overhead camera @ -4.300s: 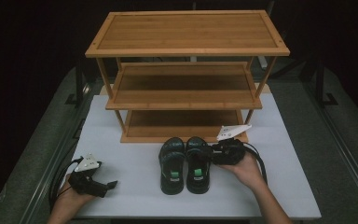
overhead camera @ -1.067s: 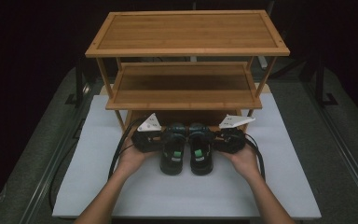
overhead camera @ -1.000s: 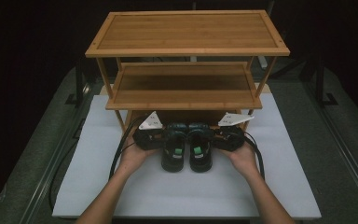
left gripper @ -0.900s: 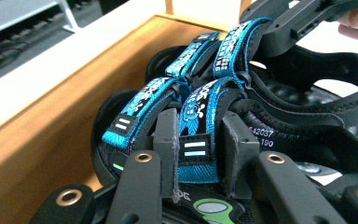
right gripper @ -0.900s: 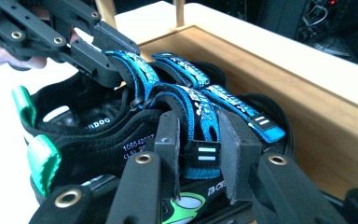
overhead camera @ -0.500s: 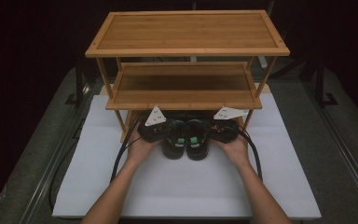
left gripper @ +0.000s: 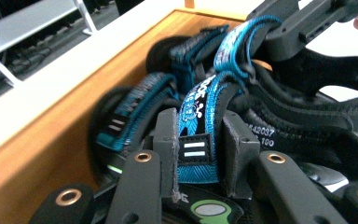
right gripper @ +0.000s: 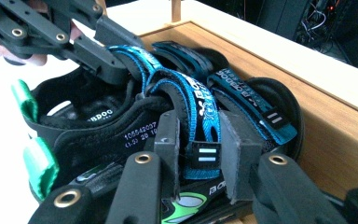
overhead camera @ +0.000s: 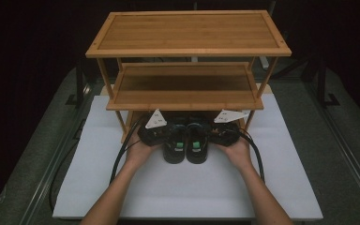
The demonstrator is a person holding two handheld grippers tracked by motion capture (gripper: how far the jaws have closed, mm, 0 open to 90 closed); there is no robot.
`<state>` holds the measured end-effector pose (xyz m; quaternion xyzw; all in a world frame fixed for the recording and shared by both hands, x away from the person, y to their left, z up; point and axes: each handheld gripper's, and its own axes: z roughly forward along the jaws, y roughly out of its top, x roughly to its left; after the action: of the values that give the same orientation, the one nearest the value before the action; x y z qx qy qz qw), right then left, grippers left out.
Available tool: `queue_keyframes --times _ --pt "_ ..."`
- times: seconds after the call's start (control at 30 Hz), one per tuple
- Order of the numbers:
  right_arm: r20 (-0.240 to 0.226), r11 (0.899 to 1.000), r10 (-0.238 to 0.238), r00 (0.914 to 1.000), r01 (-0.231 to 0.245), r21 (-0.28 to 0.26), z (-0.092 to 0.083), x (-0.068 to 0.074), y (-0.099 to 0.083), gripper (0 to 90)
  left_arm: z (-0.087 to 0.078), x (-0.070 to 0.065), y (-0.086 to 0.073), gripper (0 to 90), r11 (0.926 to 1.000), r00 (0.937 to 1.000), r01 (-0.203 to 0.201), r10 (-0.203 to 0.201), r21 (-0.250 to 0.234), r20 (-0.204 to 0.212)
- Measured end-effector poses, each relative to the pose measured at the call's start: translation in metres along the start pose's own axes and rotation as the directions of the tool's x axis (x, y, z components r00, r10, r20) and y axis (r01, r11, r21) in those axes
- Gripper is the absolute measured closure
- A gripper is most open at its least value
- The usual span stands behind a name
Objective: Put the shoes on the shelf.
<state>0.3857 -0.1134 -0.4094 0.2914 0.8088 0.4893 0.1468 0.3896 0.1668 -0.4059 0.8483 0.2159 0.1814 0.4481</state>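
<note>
The sandals (overhead camera: 186,143) sit as a pair at the rack's (overhead camera: 187,49) 6 o'clock edge, toes just under its bottom shelf. Our left gripper (left gripper: 198,151) and right gripper (right gripper: 200,149) each pinch a blue strap (jaws partly closed). We should push both hands toward 12 o'clock evenly, soles low, so neither sandal twists.

Item count:
- Sandals (overhead camera: 186,143): 2, black, blue straps, forming 1 pair.
- Bamboo rack (overhead camera: 187,35): 1 unit, 3 shelves.
- Grippers: 2, left gripper (overhead camera: 155,132), right gripper (overhead camera: 222,131).
- Hands: 2, one per gripper.
- Cables: 2, one per gripper.
- White mat (overhead camera: 281,187): 1.
</note>
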Motion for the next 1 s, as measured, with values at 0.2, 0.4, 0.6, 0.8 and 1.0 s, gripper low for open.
queue_keyframes --times 0.2,0.4,0.6,0.8,1.0 --pt "-0.006 1.0 -0.002 1.0 0.002 -0.003 0.002 0.003 -0.002 69.6 -0.002 0.001 -0.005 70.3 0.9998 0.9997 0.016 -0.015 -0.008 0.018" --pt "-0.008 1.0 0.022 0.9997 -0.022 -0.008 -0.002 0.004 0.0 59.8 -0.007 0.002 -0.003 59.4 0.9976 0.9978 0.062 -0.062 -0.029 0.026" --pt "-0.012 0.999 0.04 0.9991 -0.04 -0.008 -0.019 0.013 0.002 45.0 -0.03 -0.004 0.0 38.8 0.9937 0.9935 0.112 -0.112 -0.008 0.022" --pt "0.017 0.998 0.055 0.9983 -0.055 0.018 -0.039 0.025 -0.007 33.7 -0.048 -0.011 -0.011 27.4 0.9882 0.9882 0.152 -0.152 0.019 0.016" --pt "0.057 0.995 0.05 0.9971 -0.055 0.078 -0.043 0.033 -0.03 27.5 -0.04 -0.022 -0.033 20.2 0.9868 0.9903 0.136 -0.138 0.088 0.017"
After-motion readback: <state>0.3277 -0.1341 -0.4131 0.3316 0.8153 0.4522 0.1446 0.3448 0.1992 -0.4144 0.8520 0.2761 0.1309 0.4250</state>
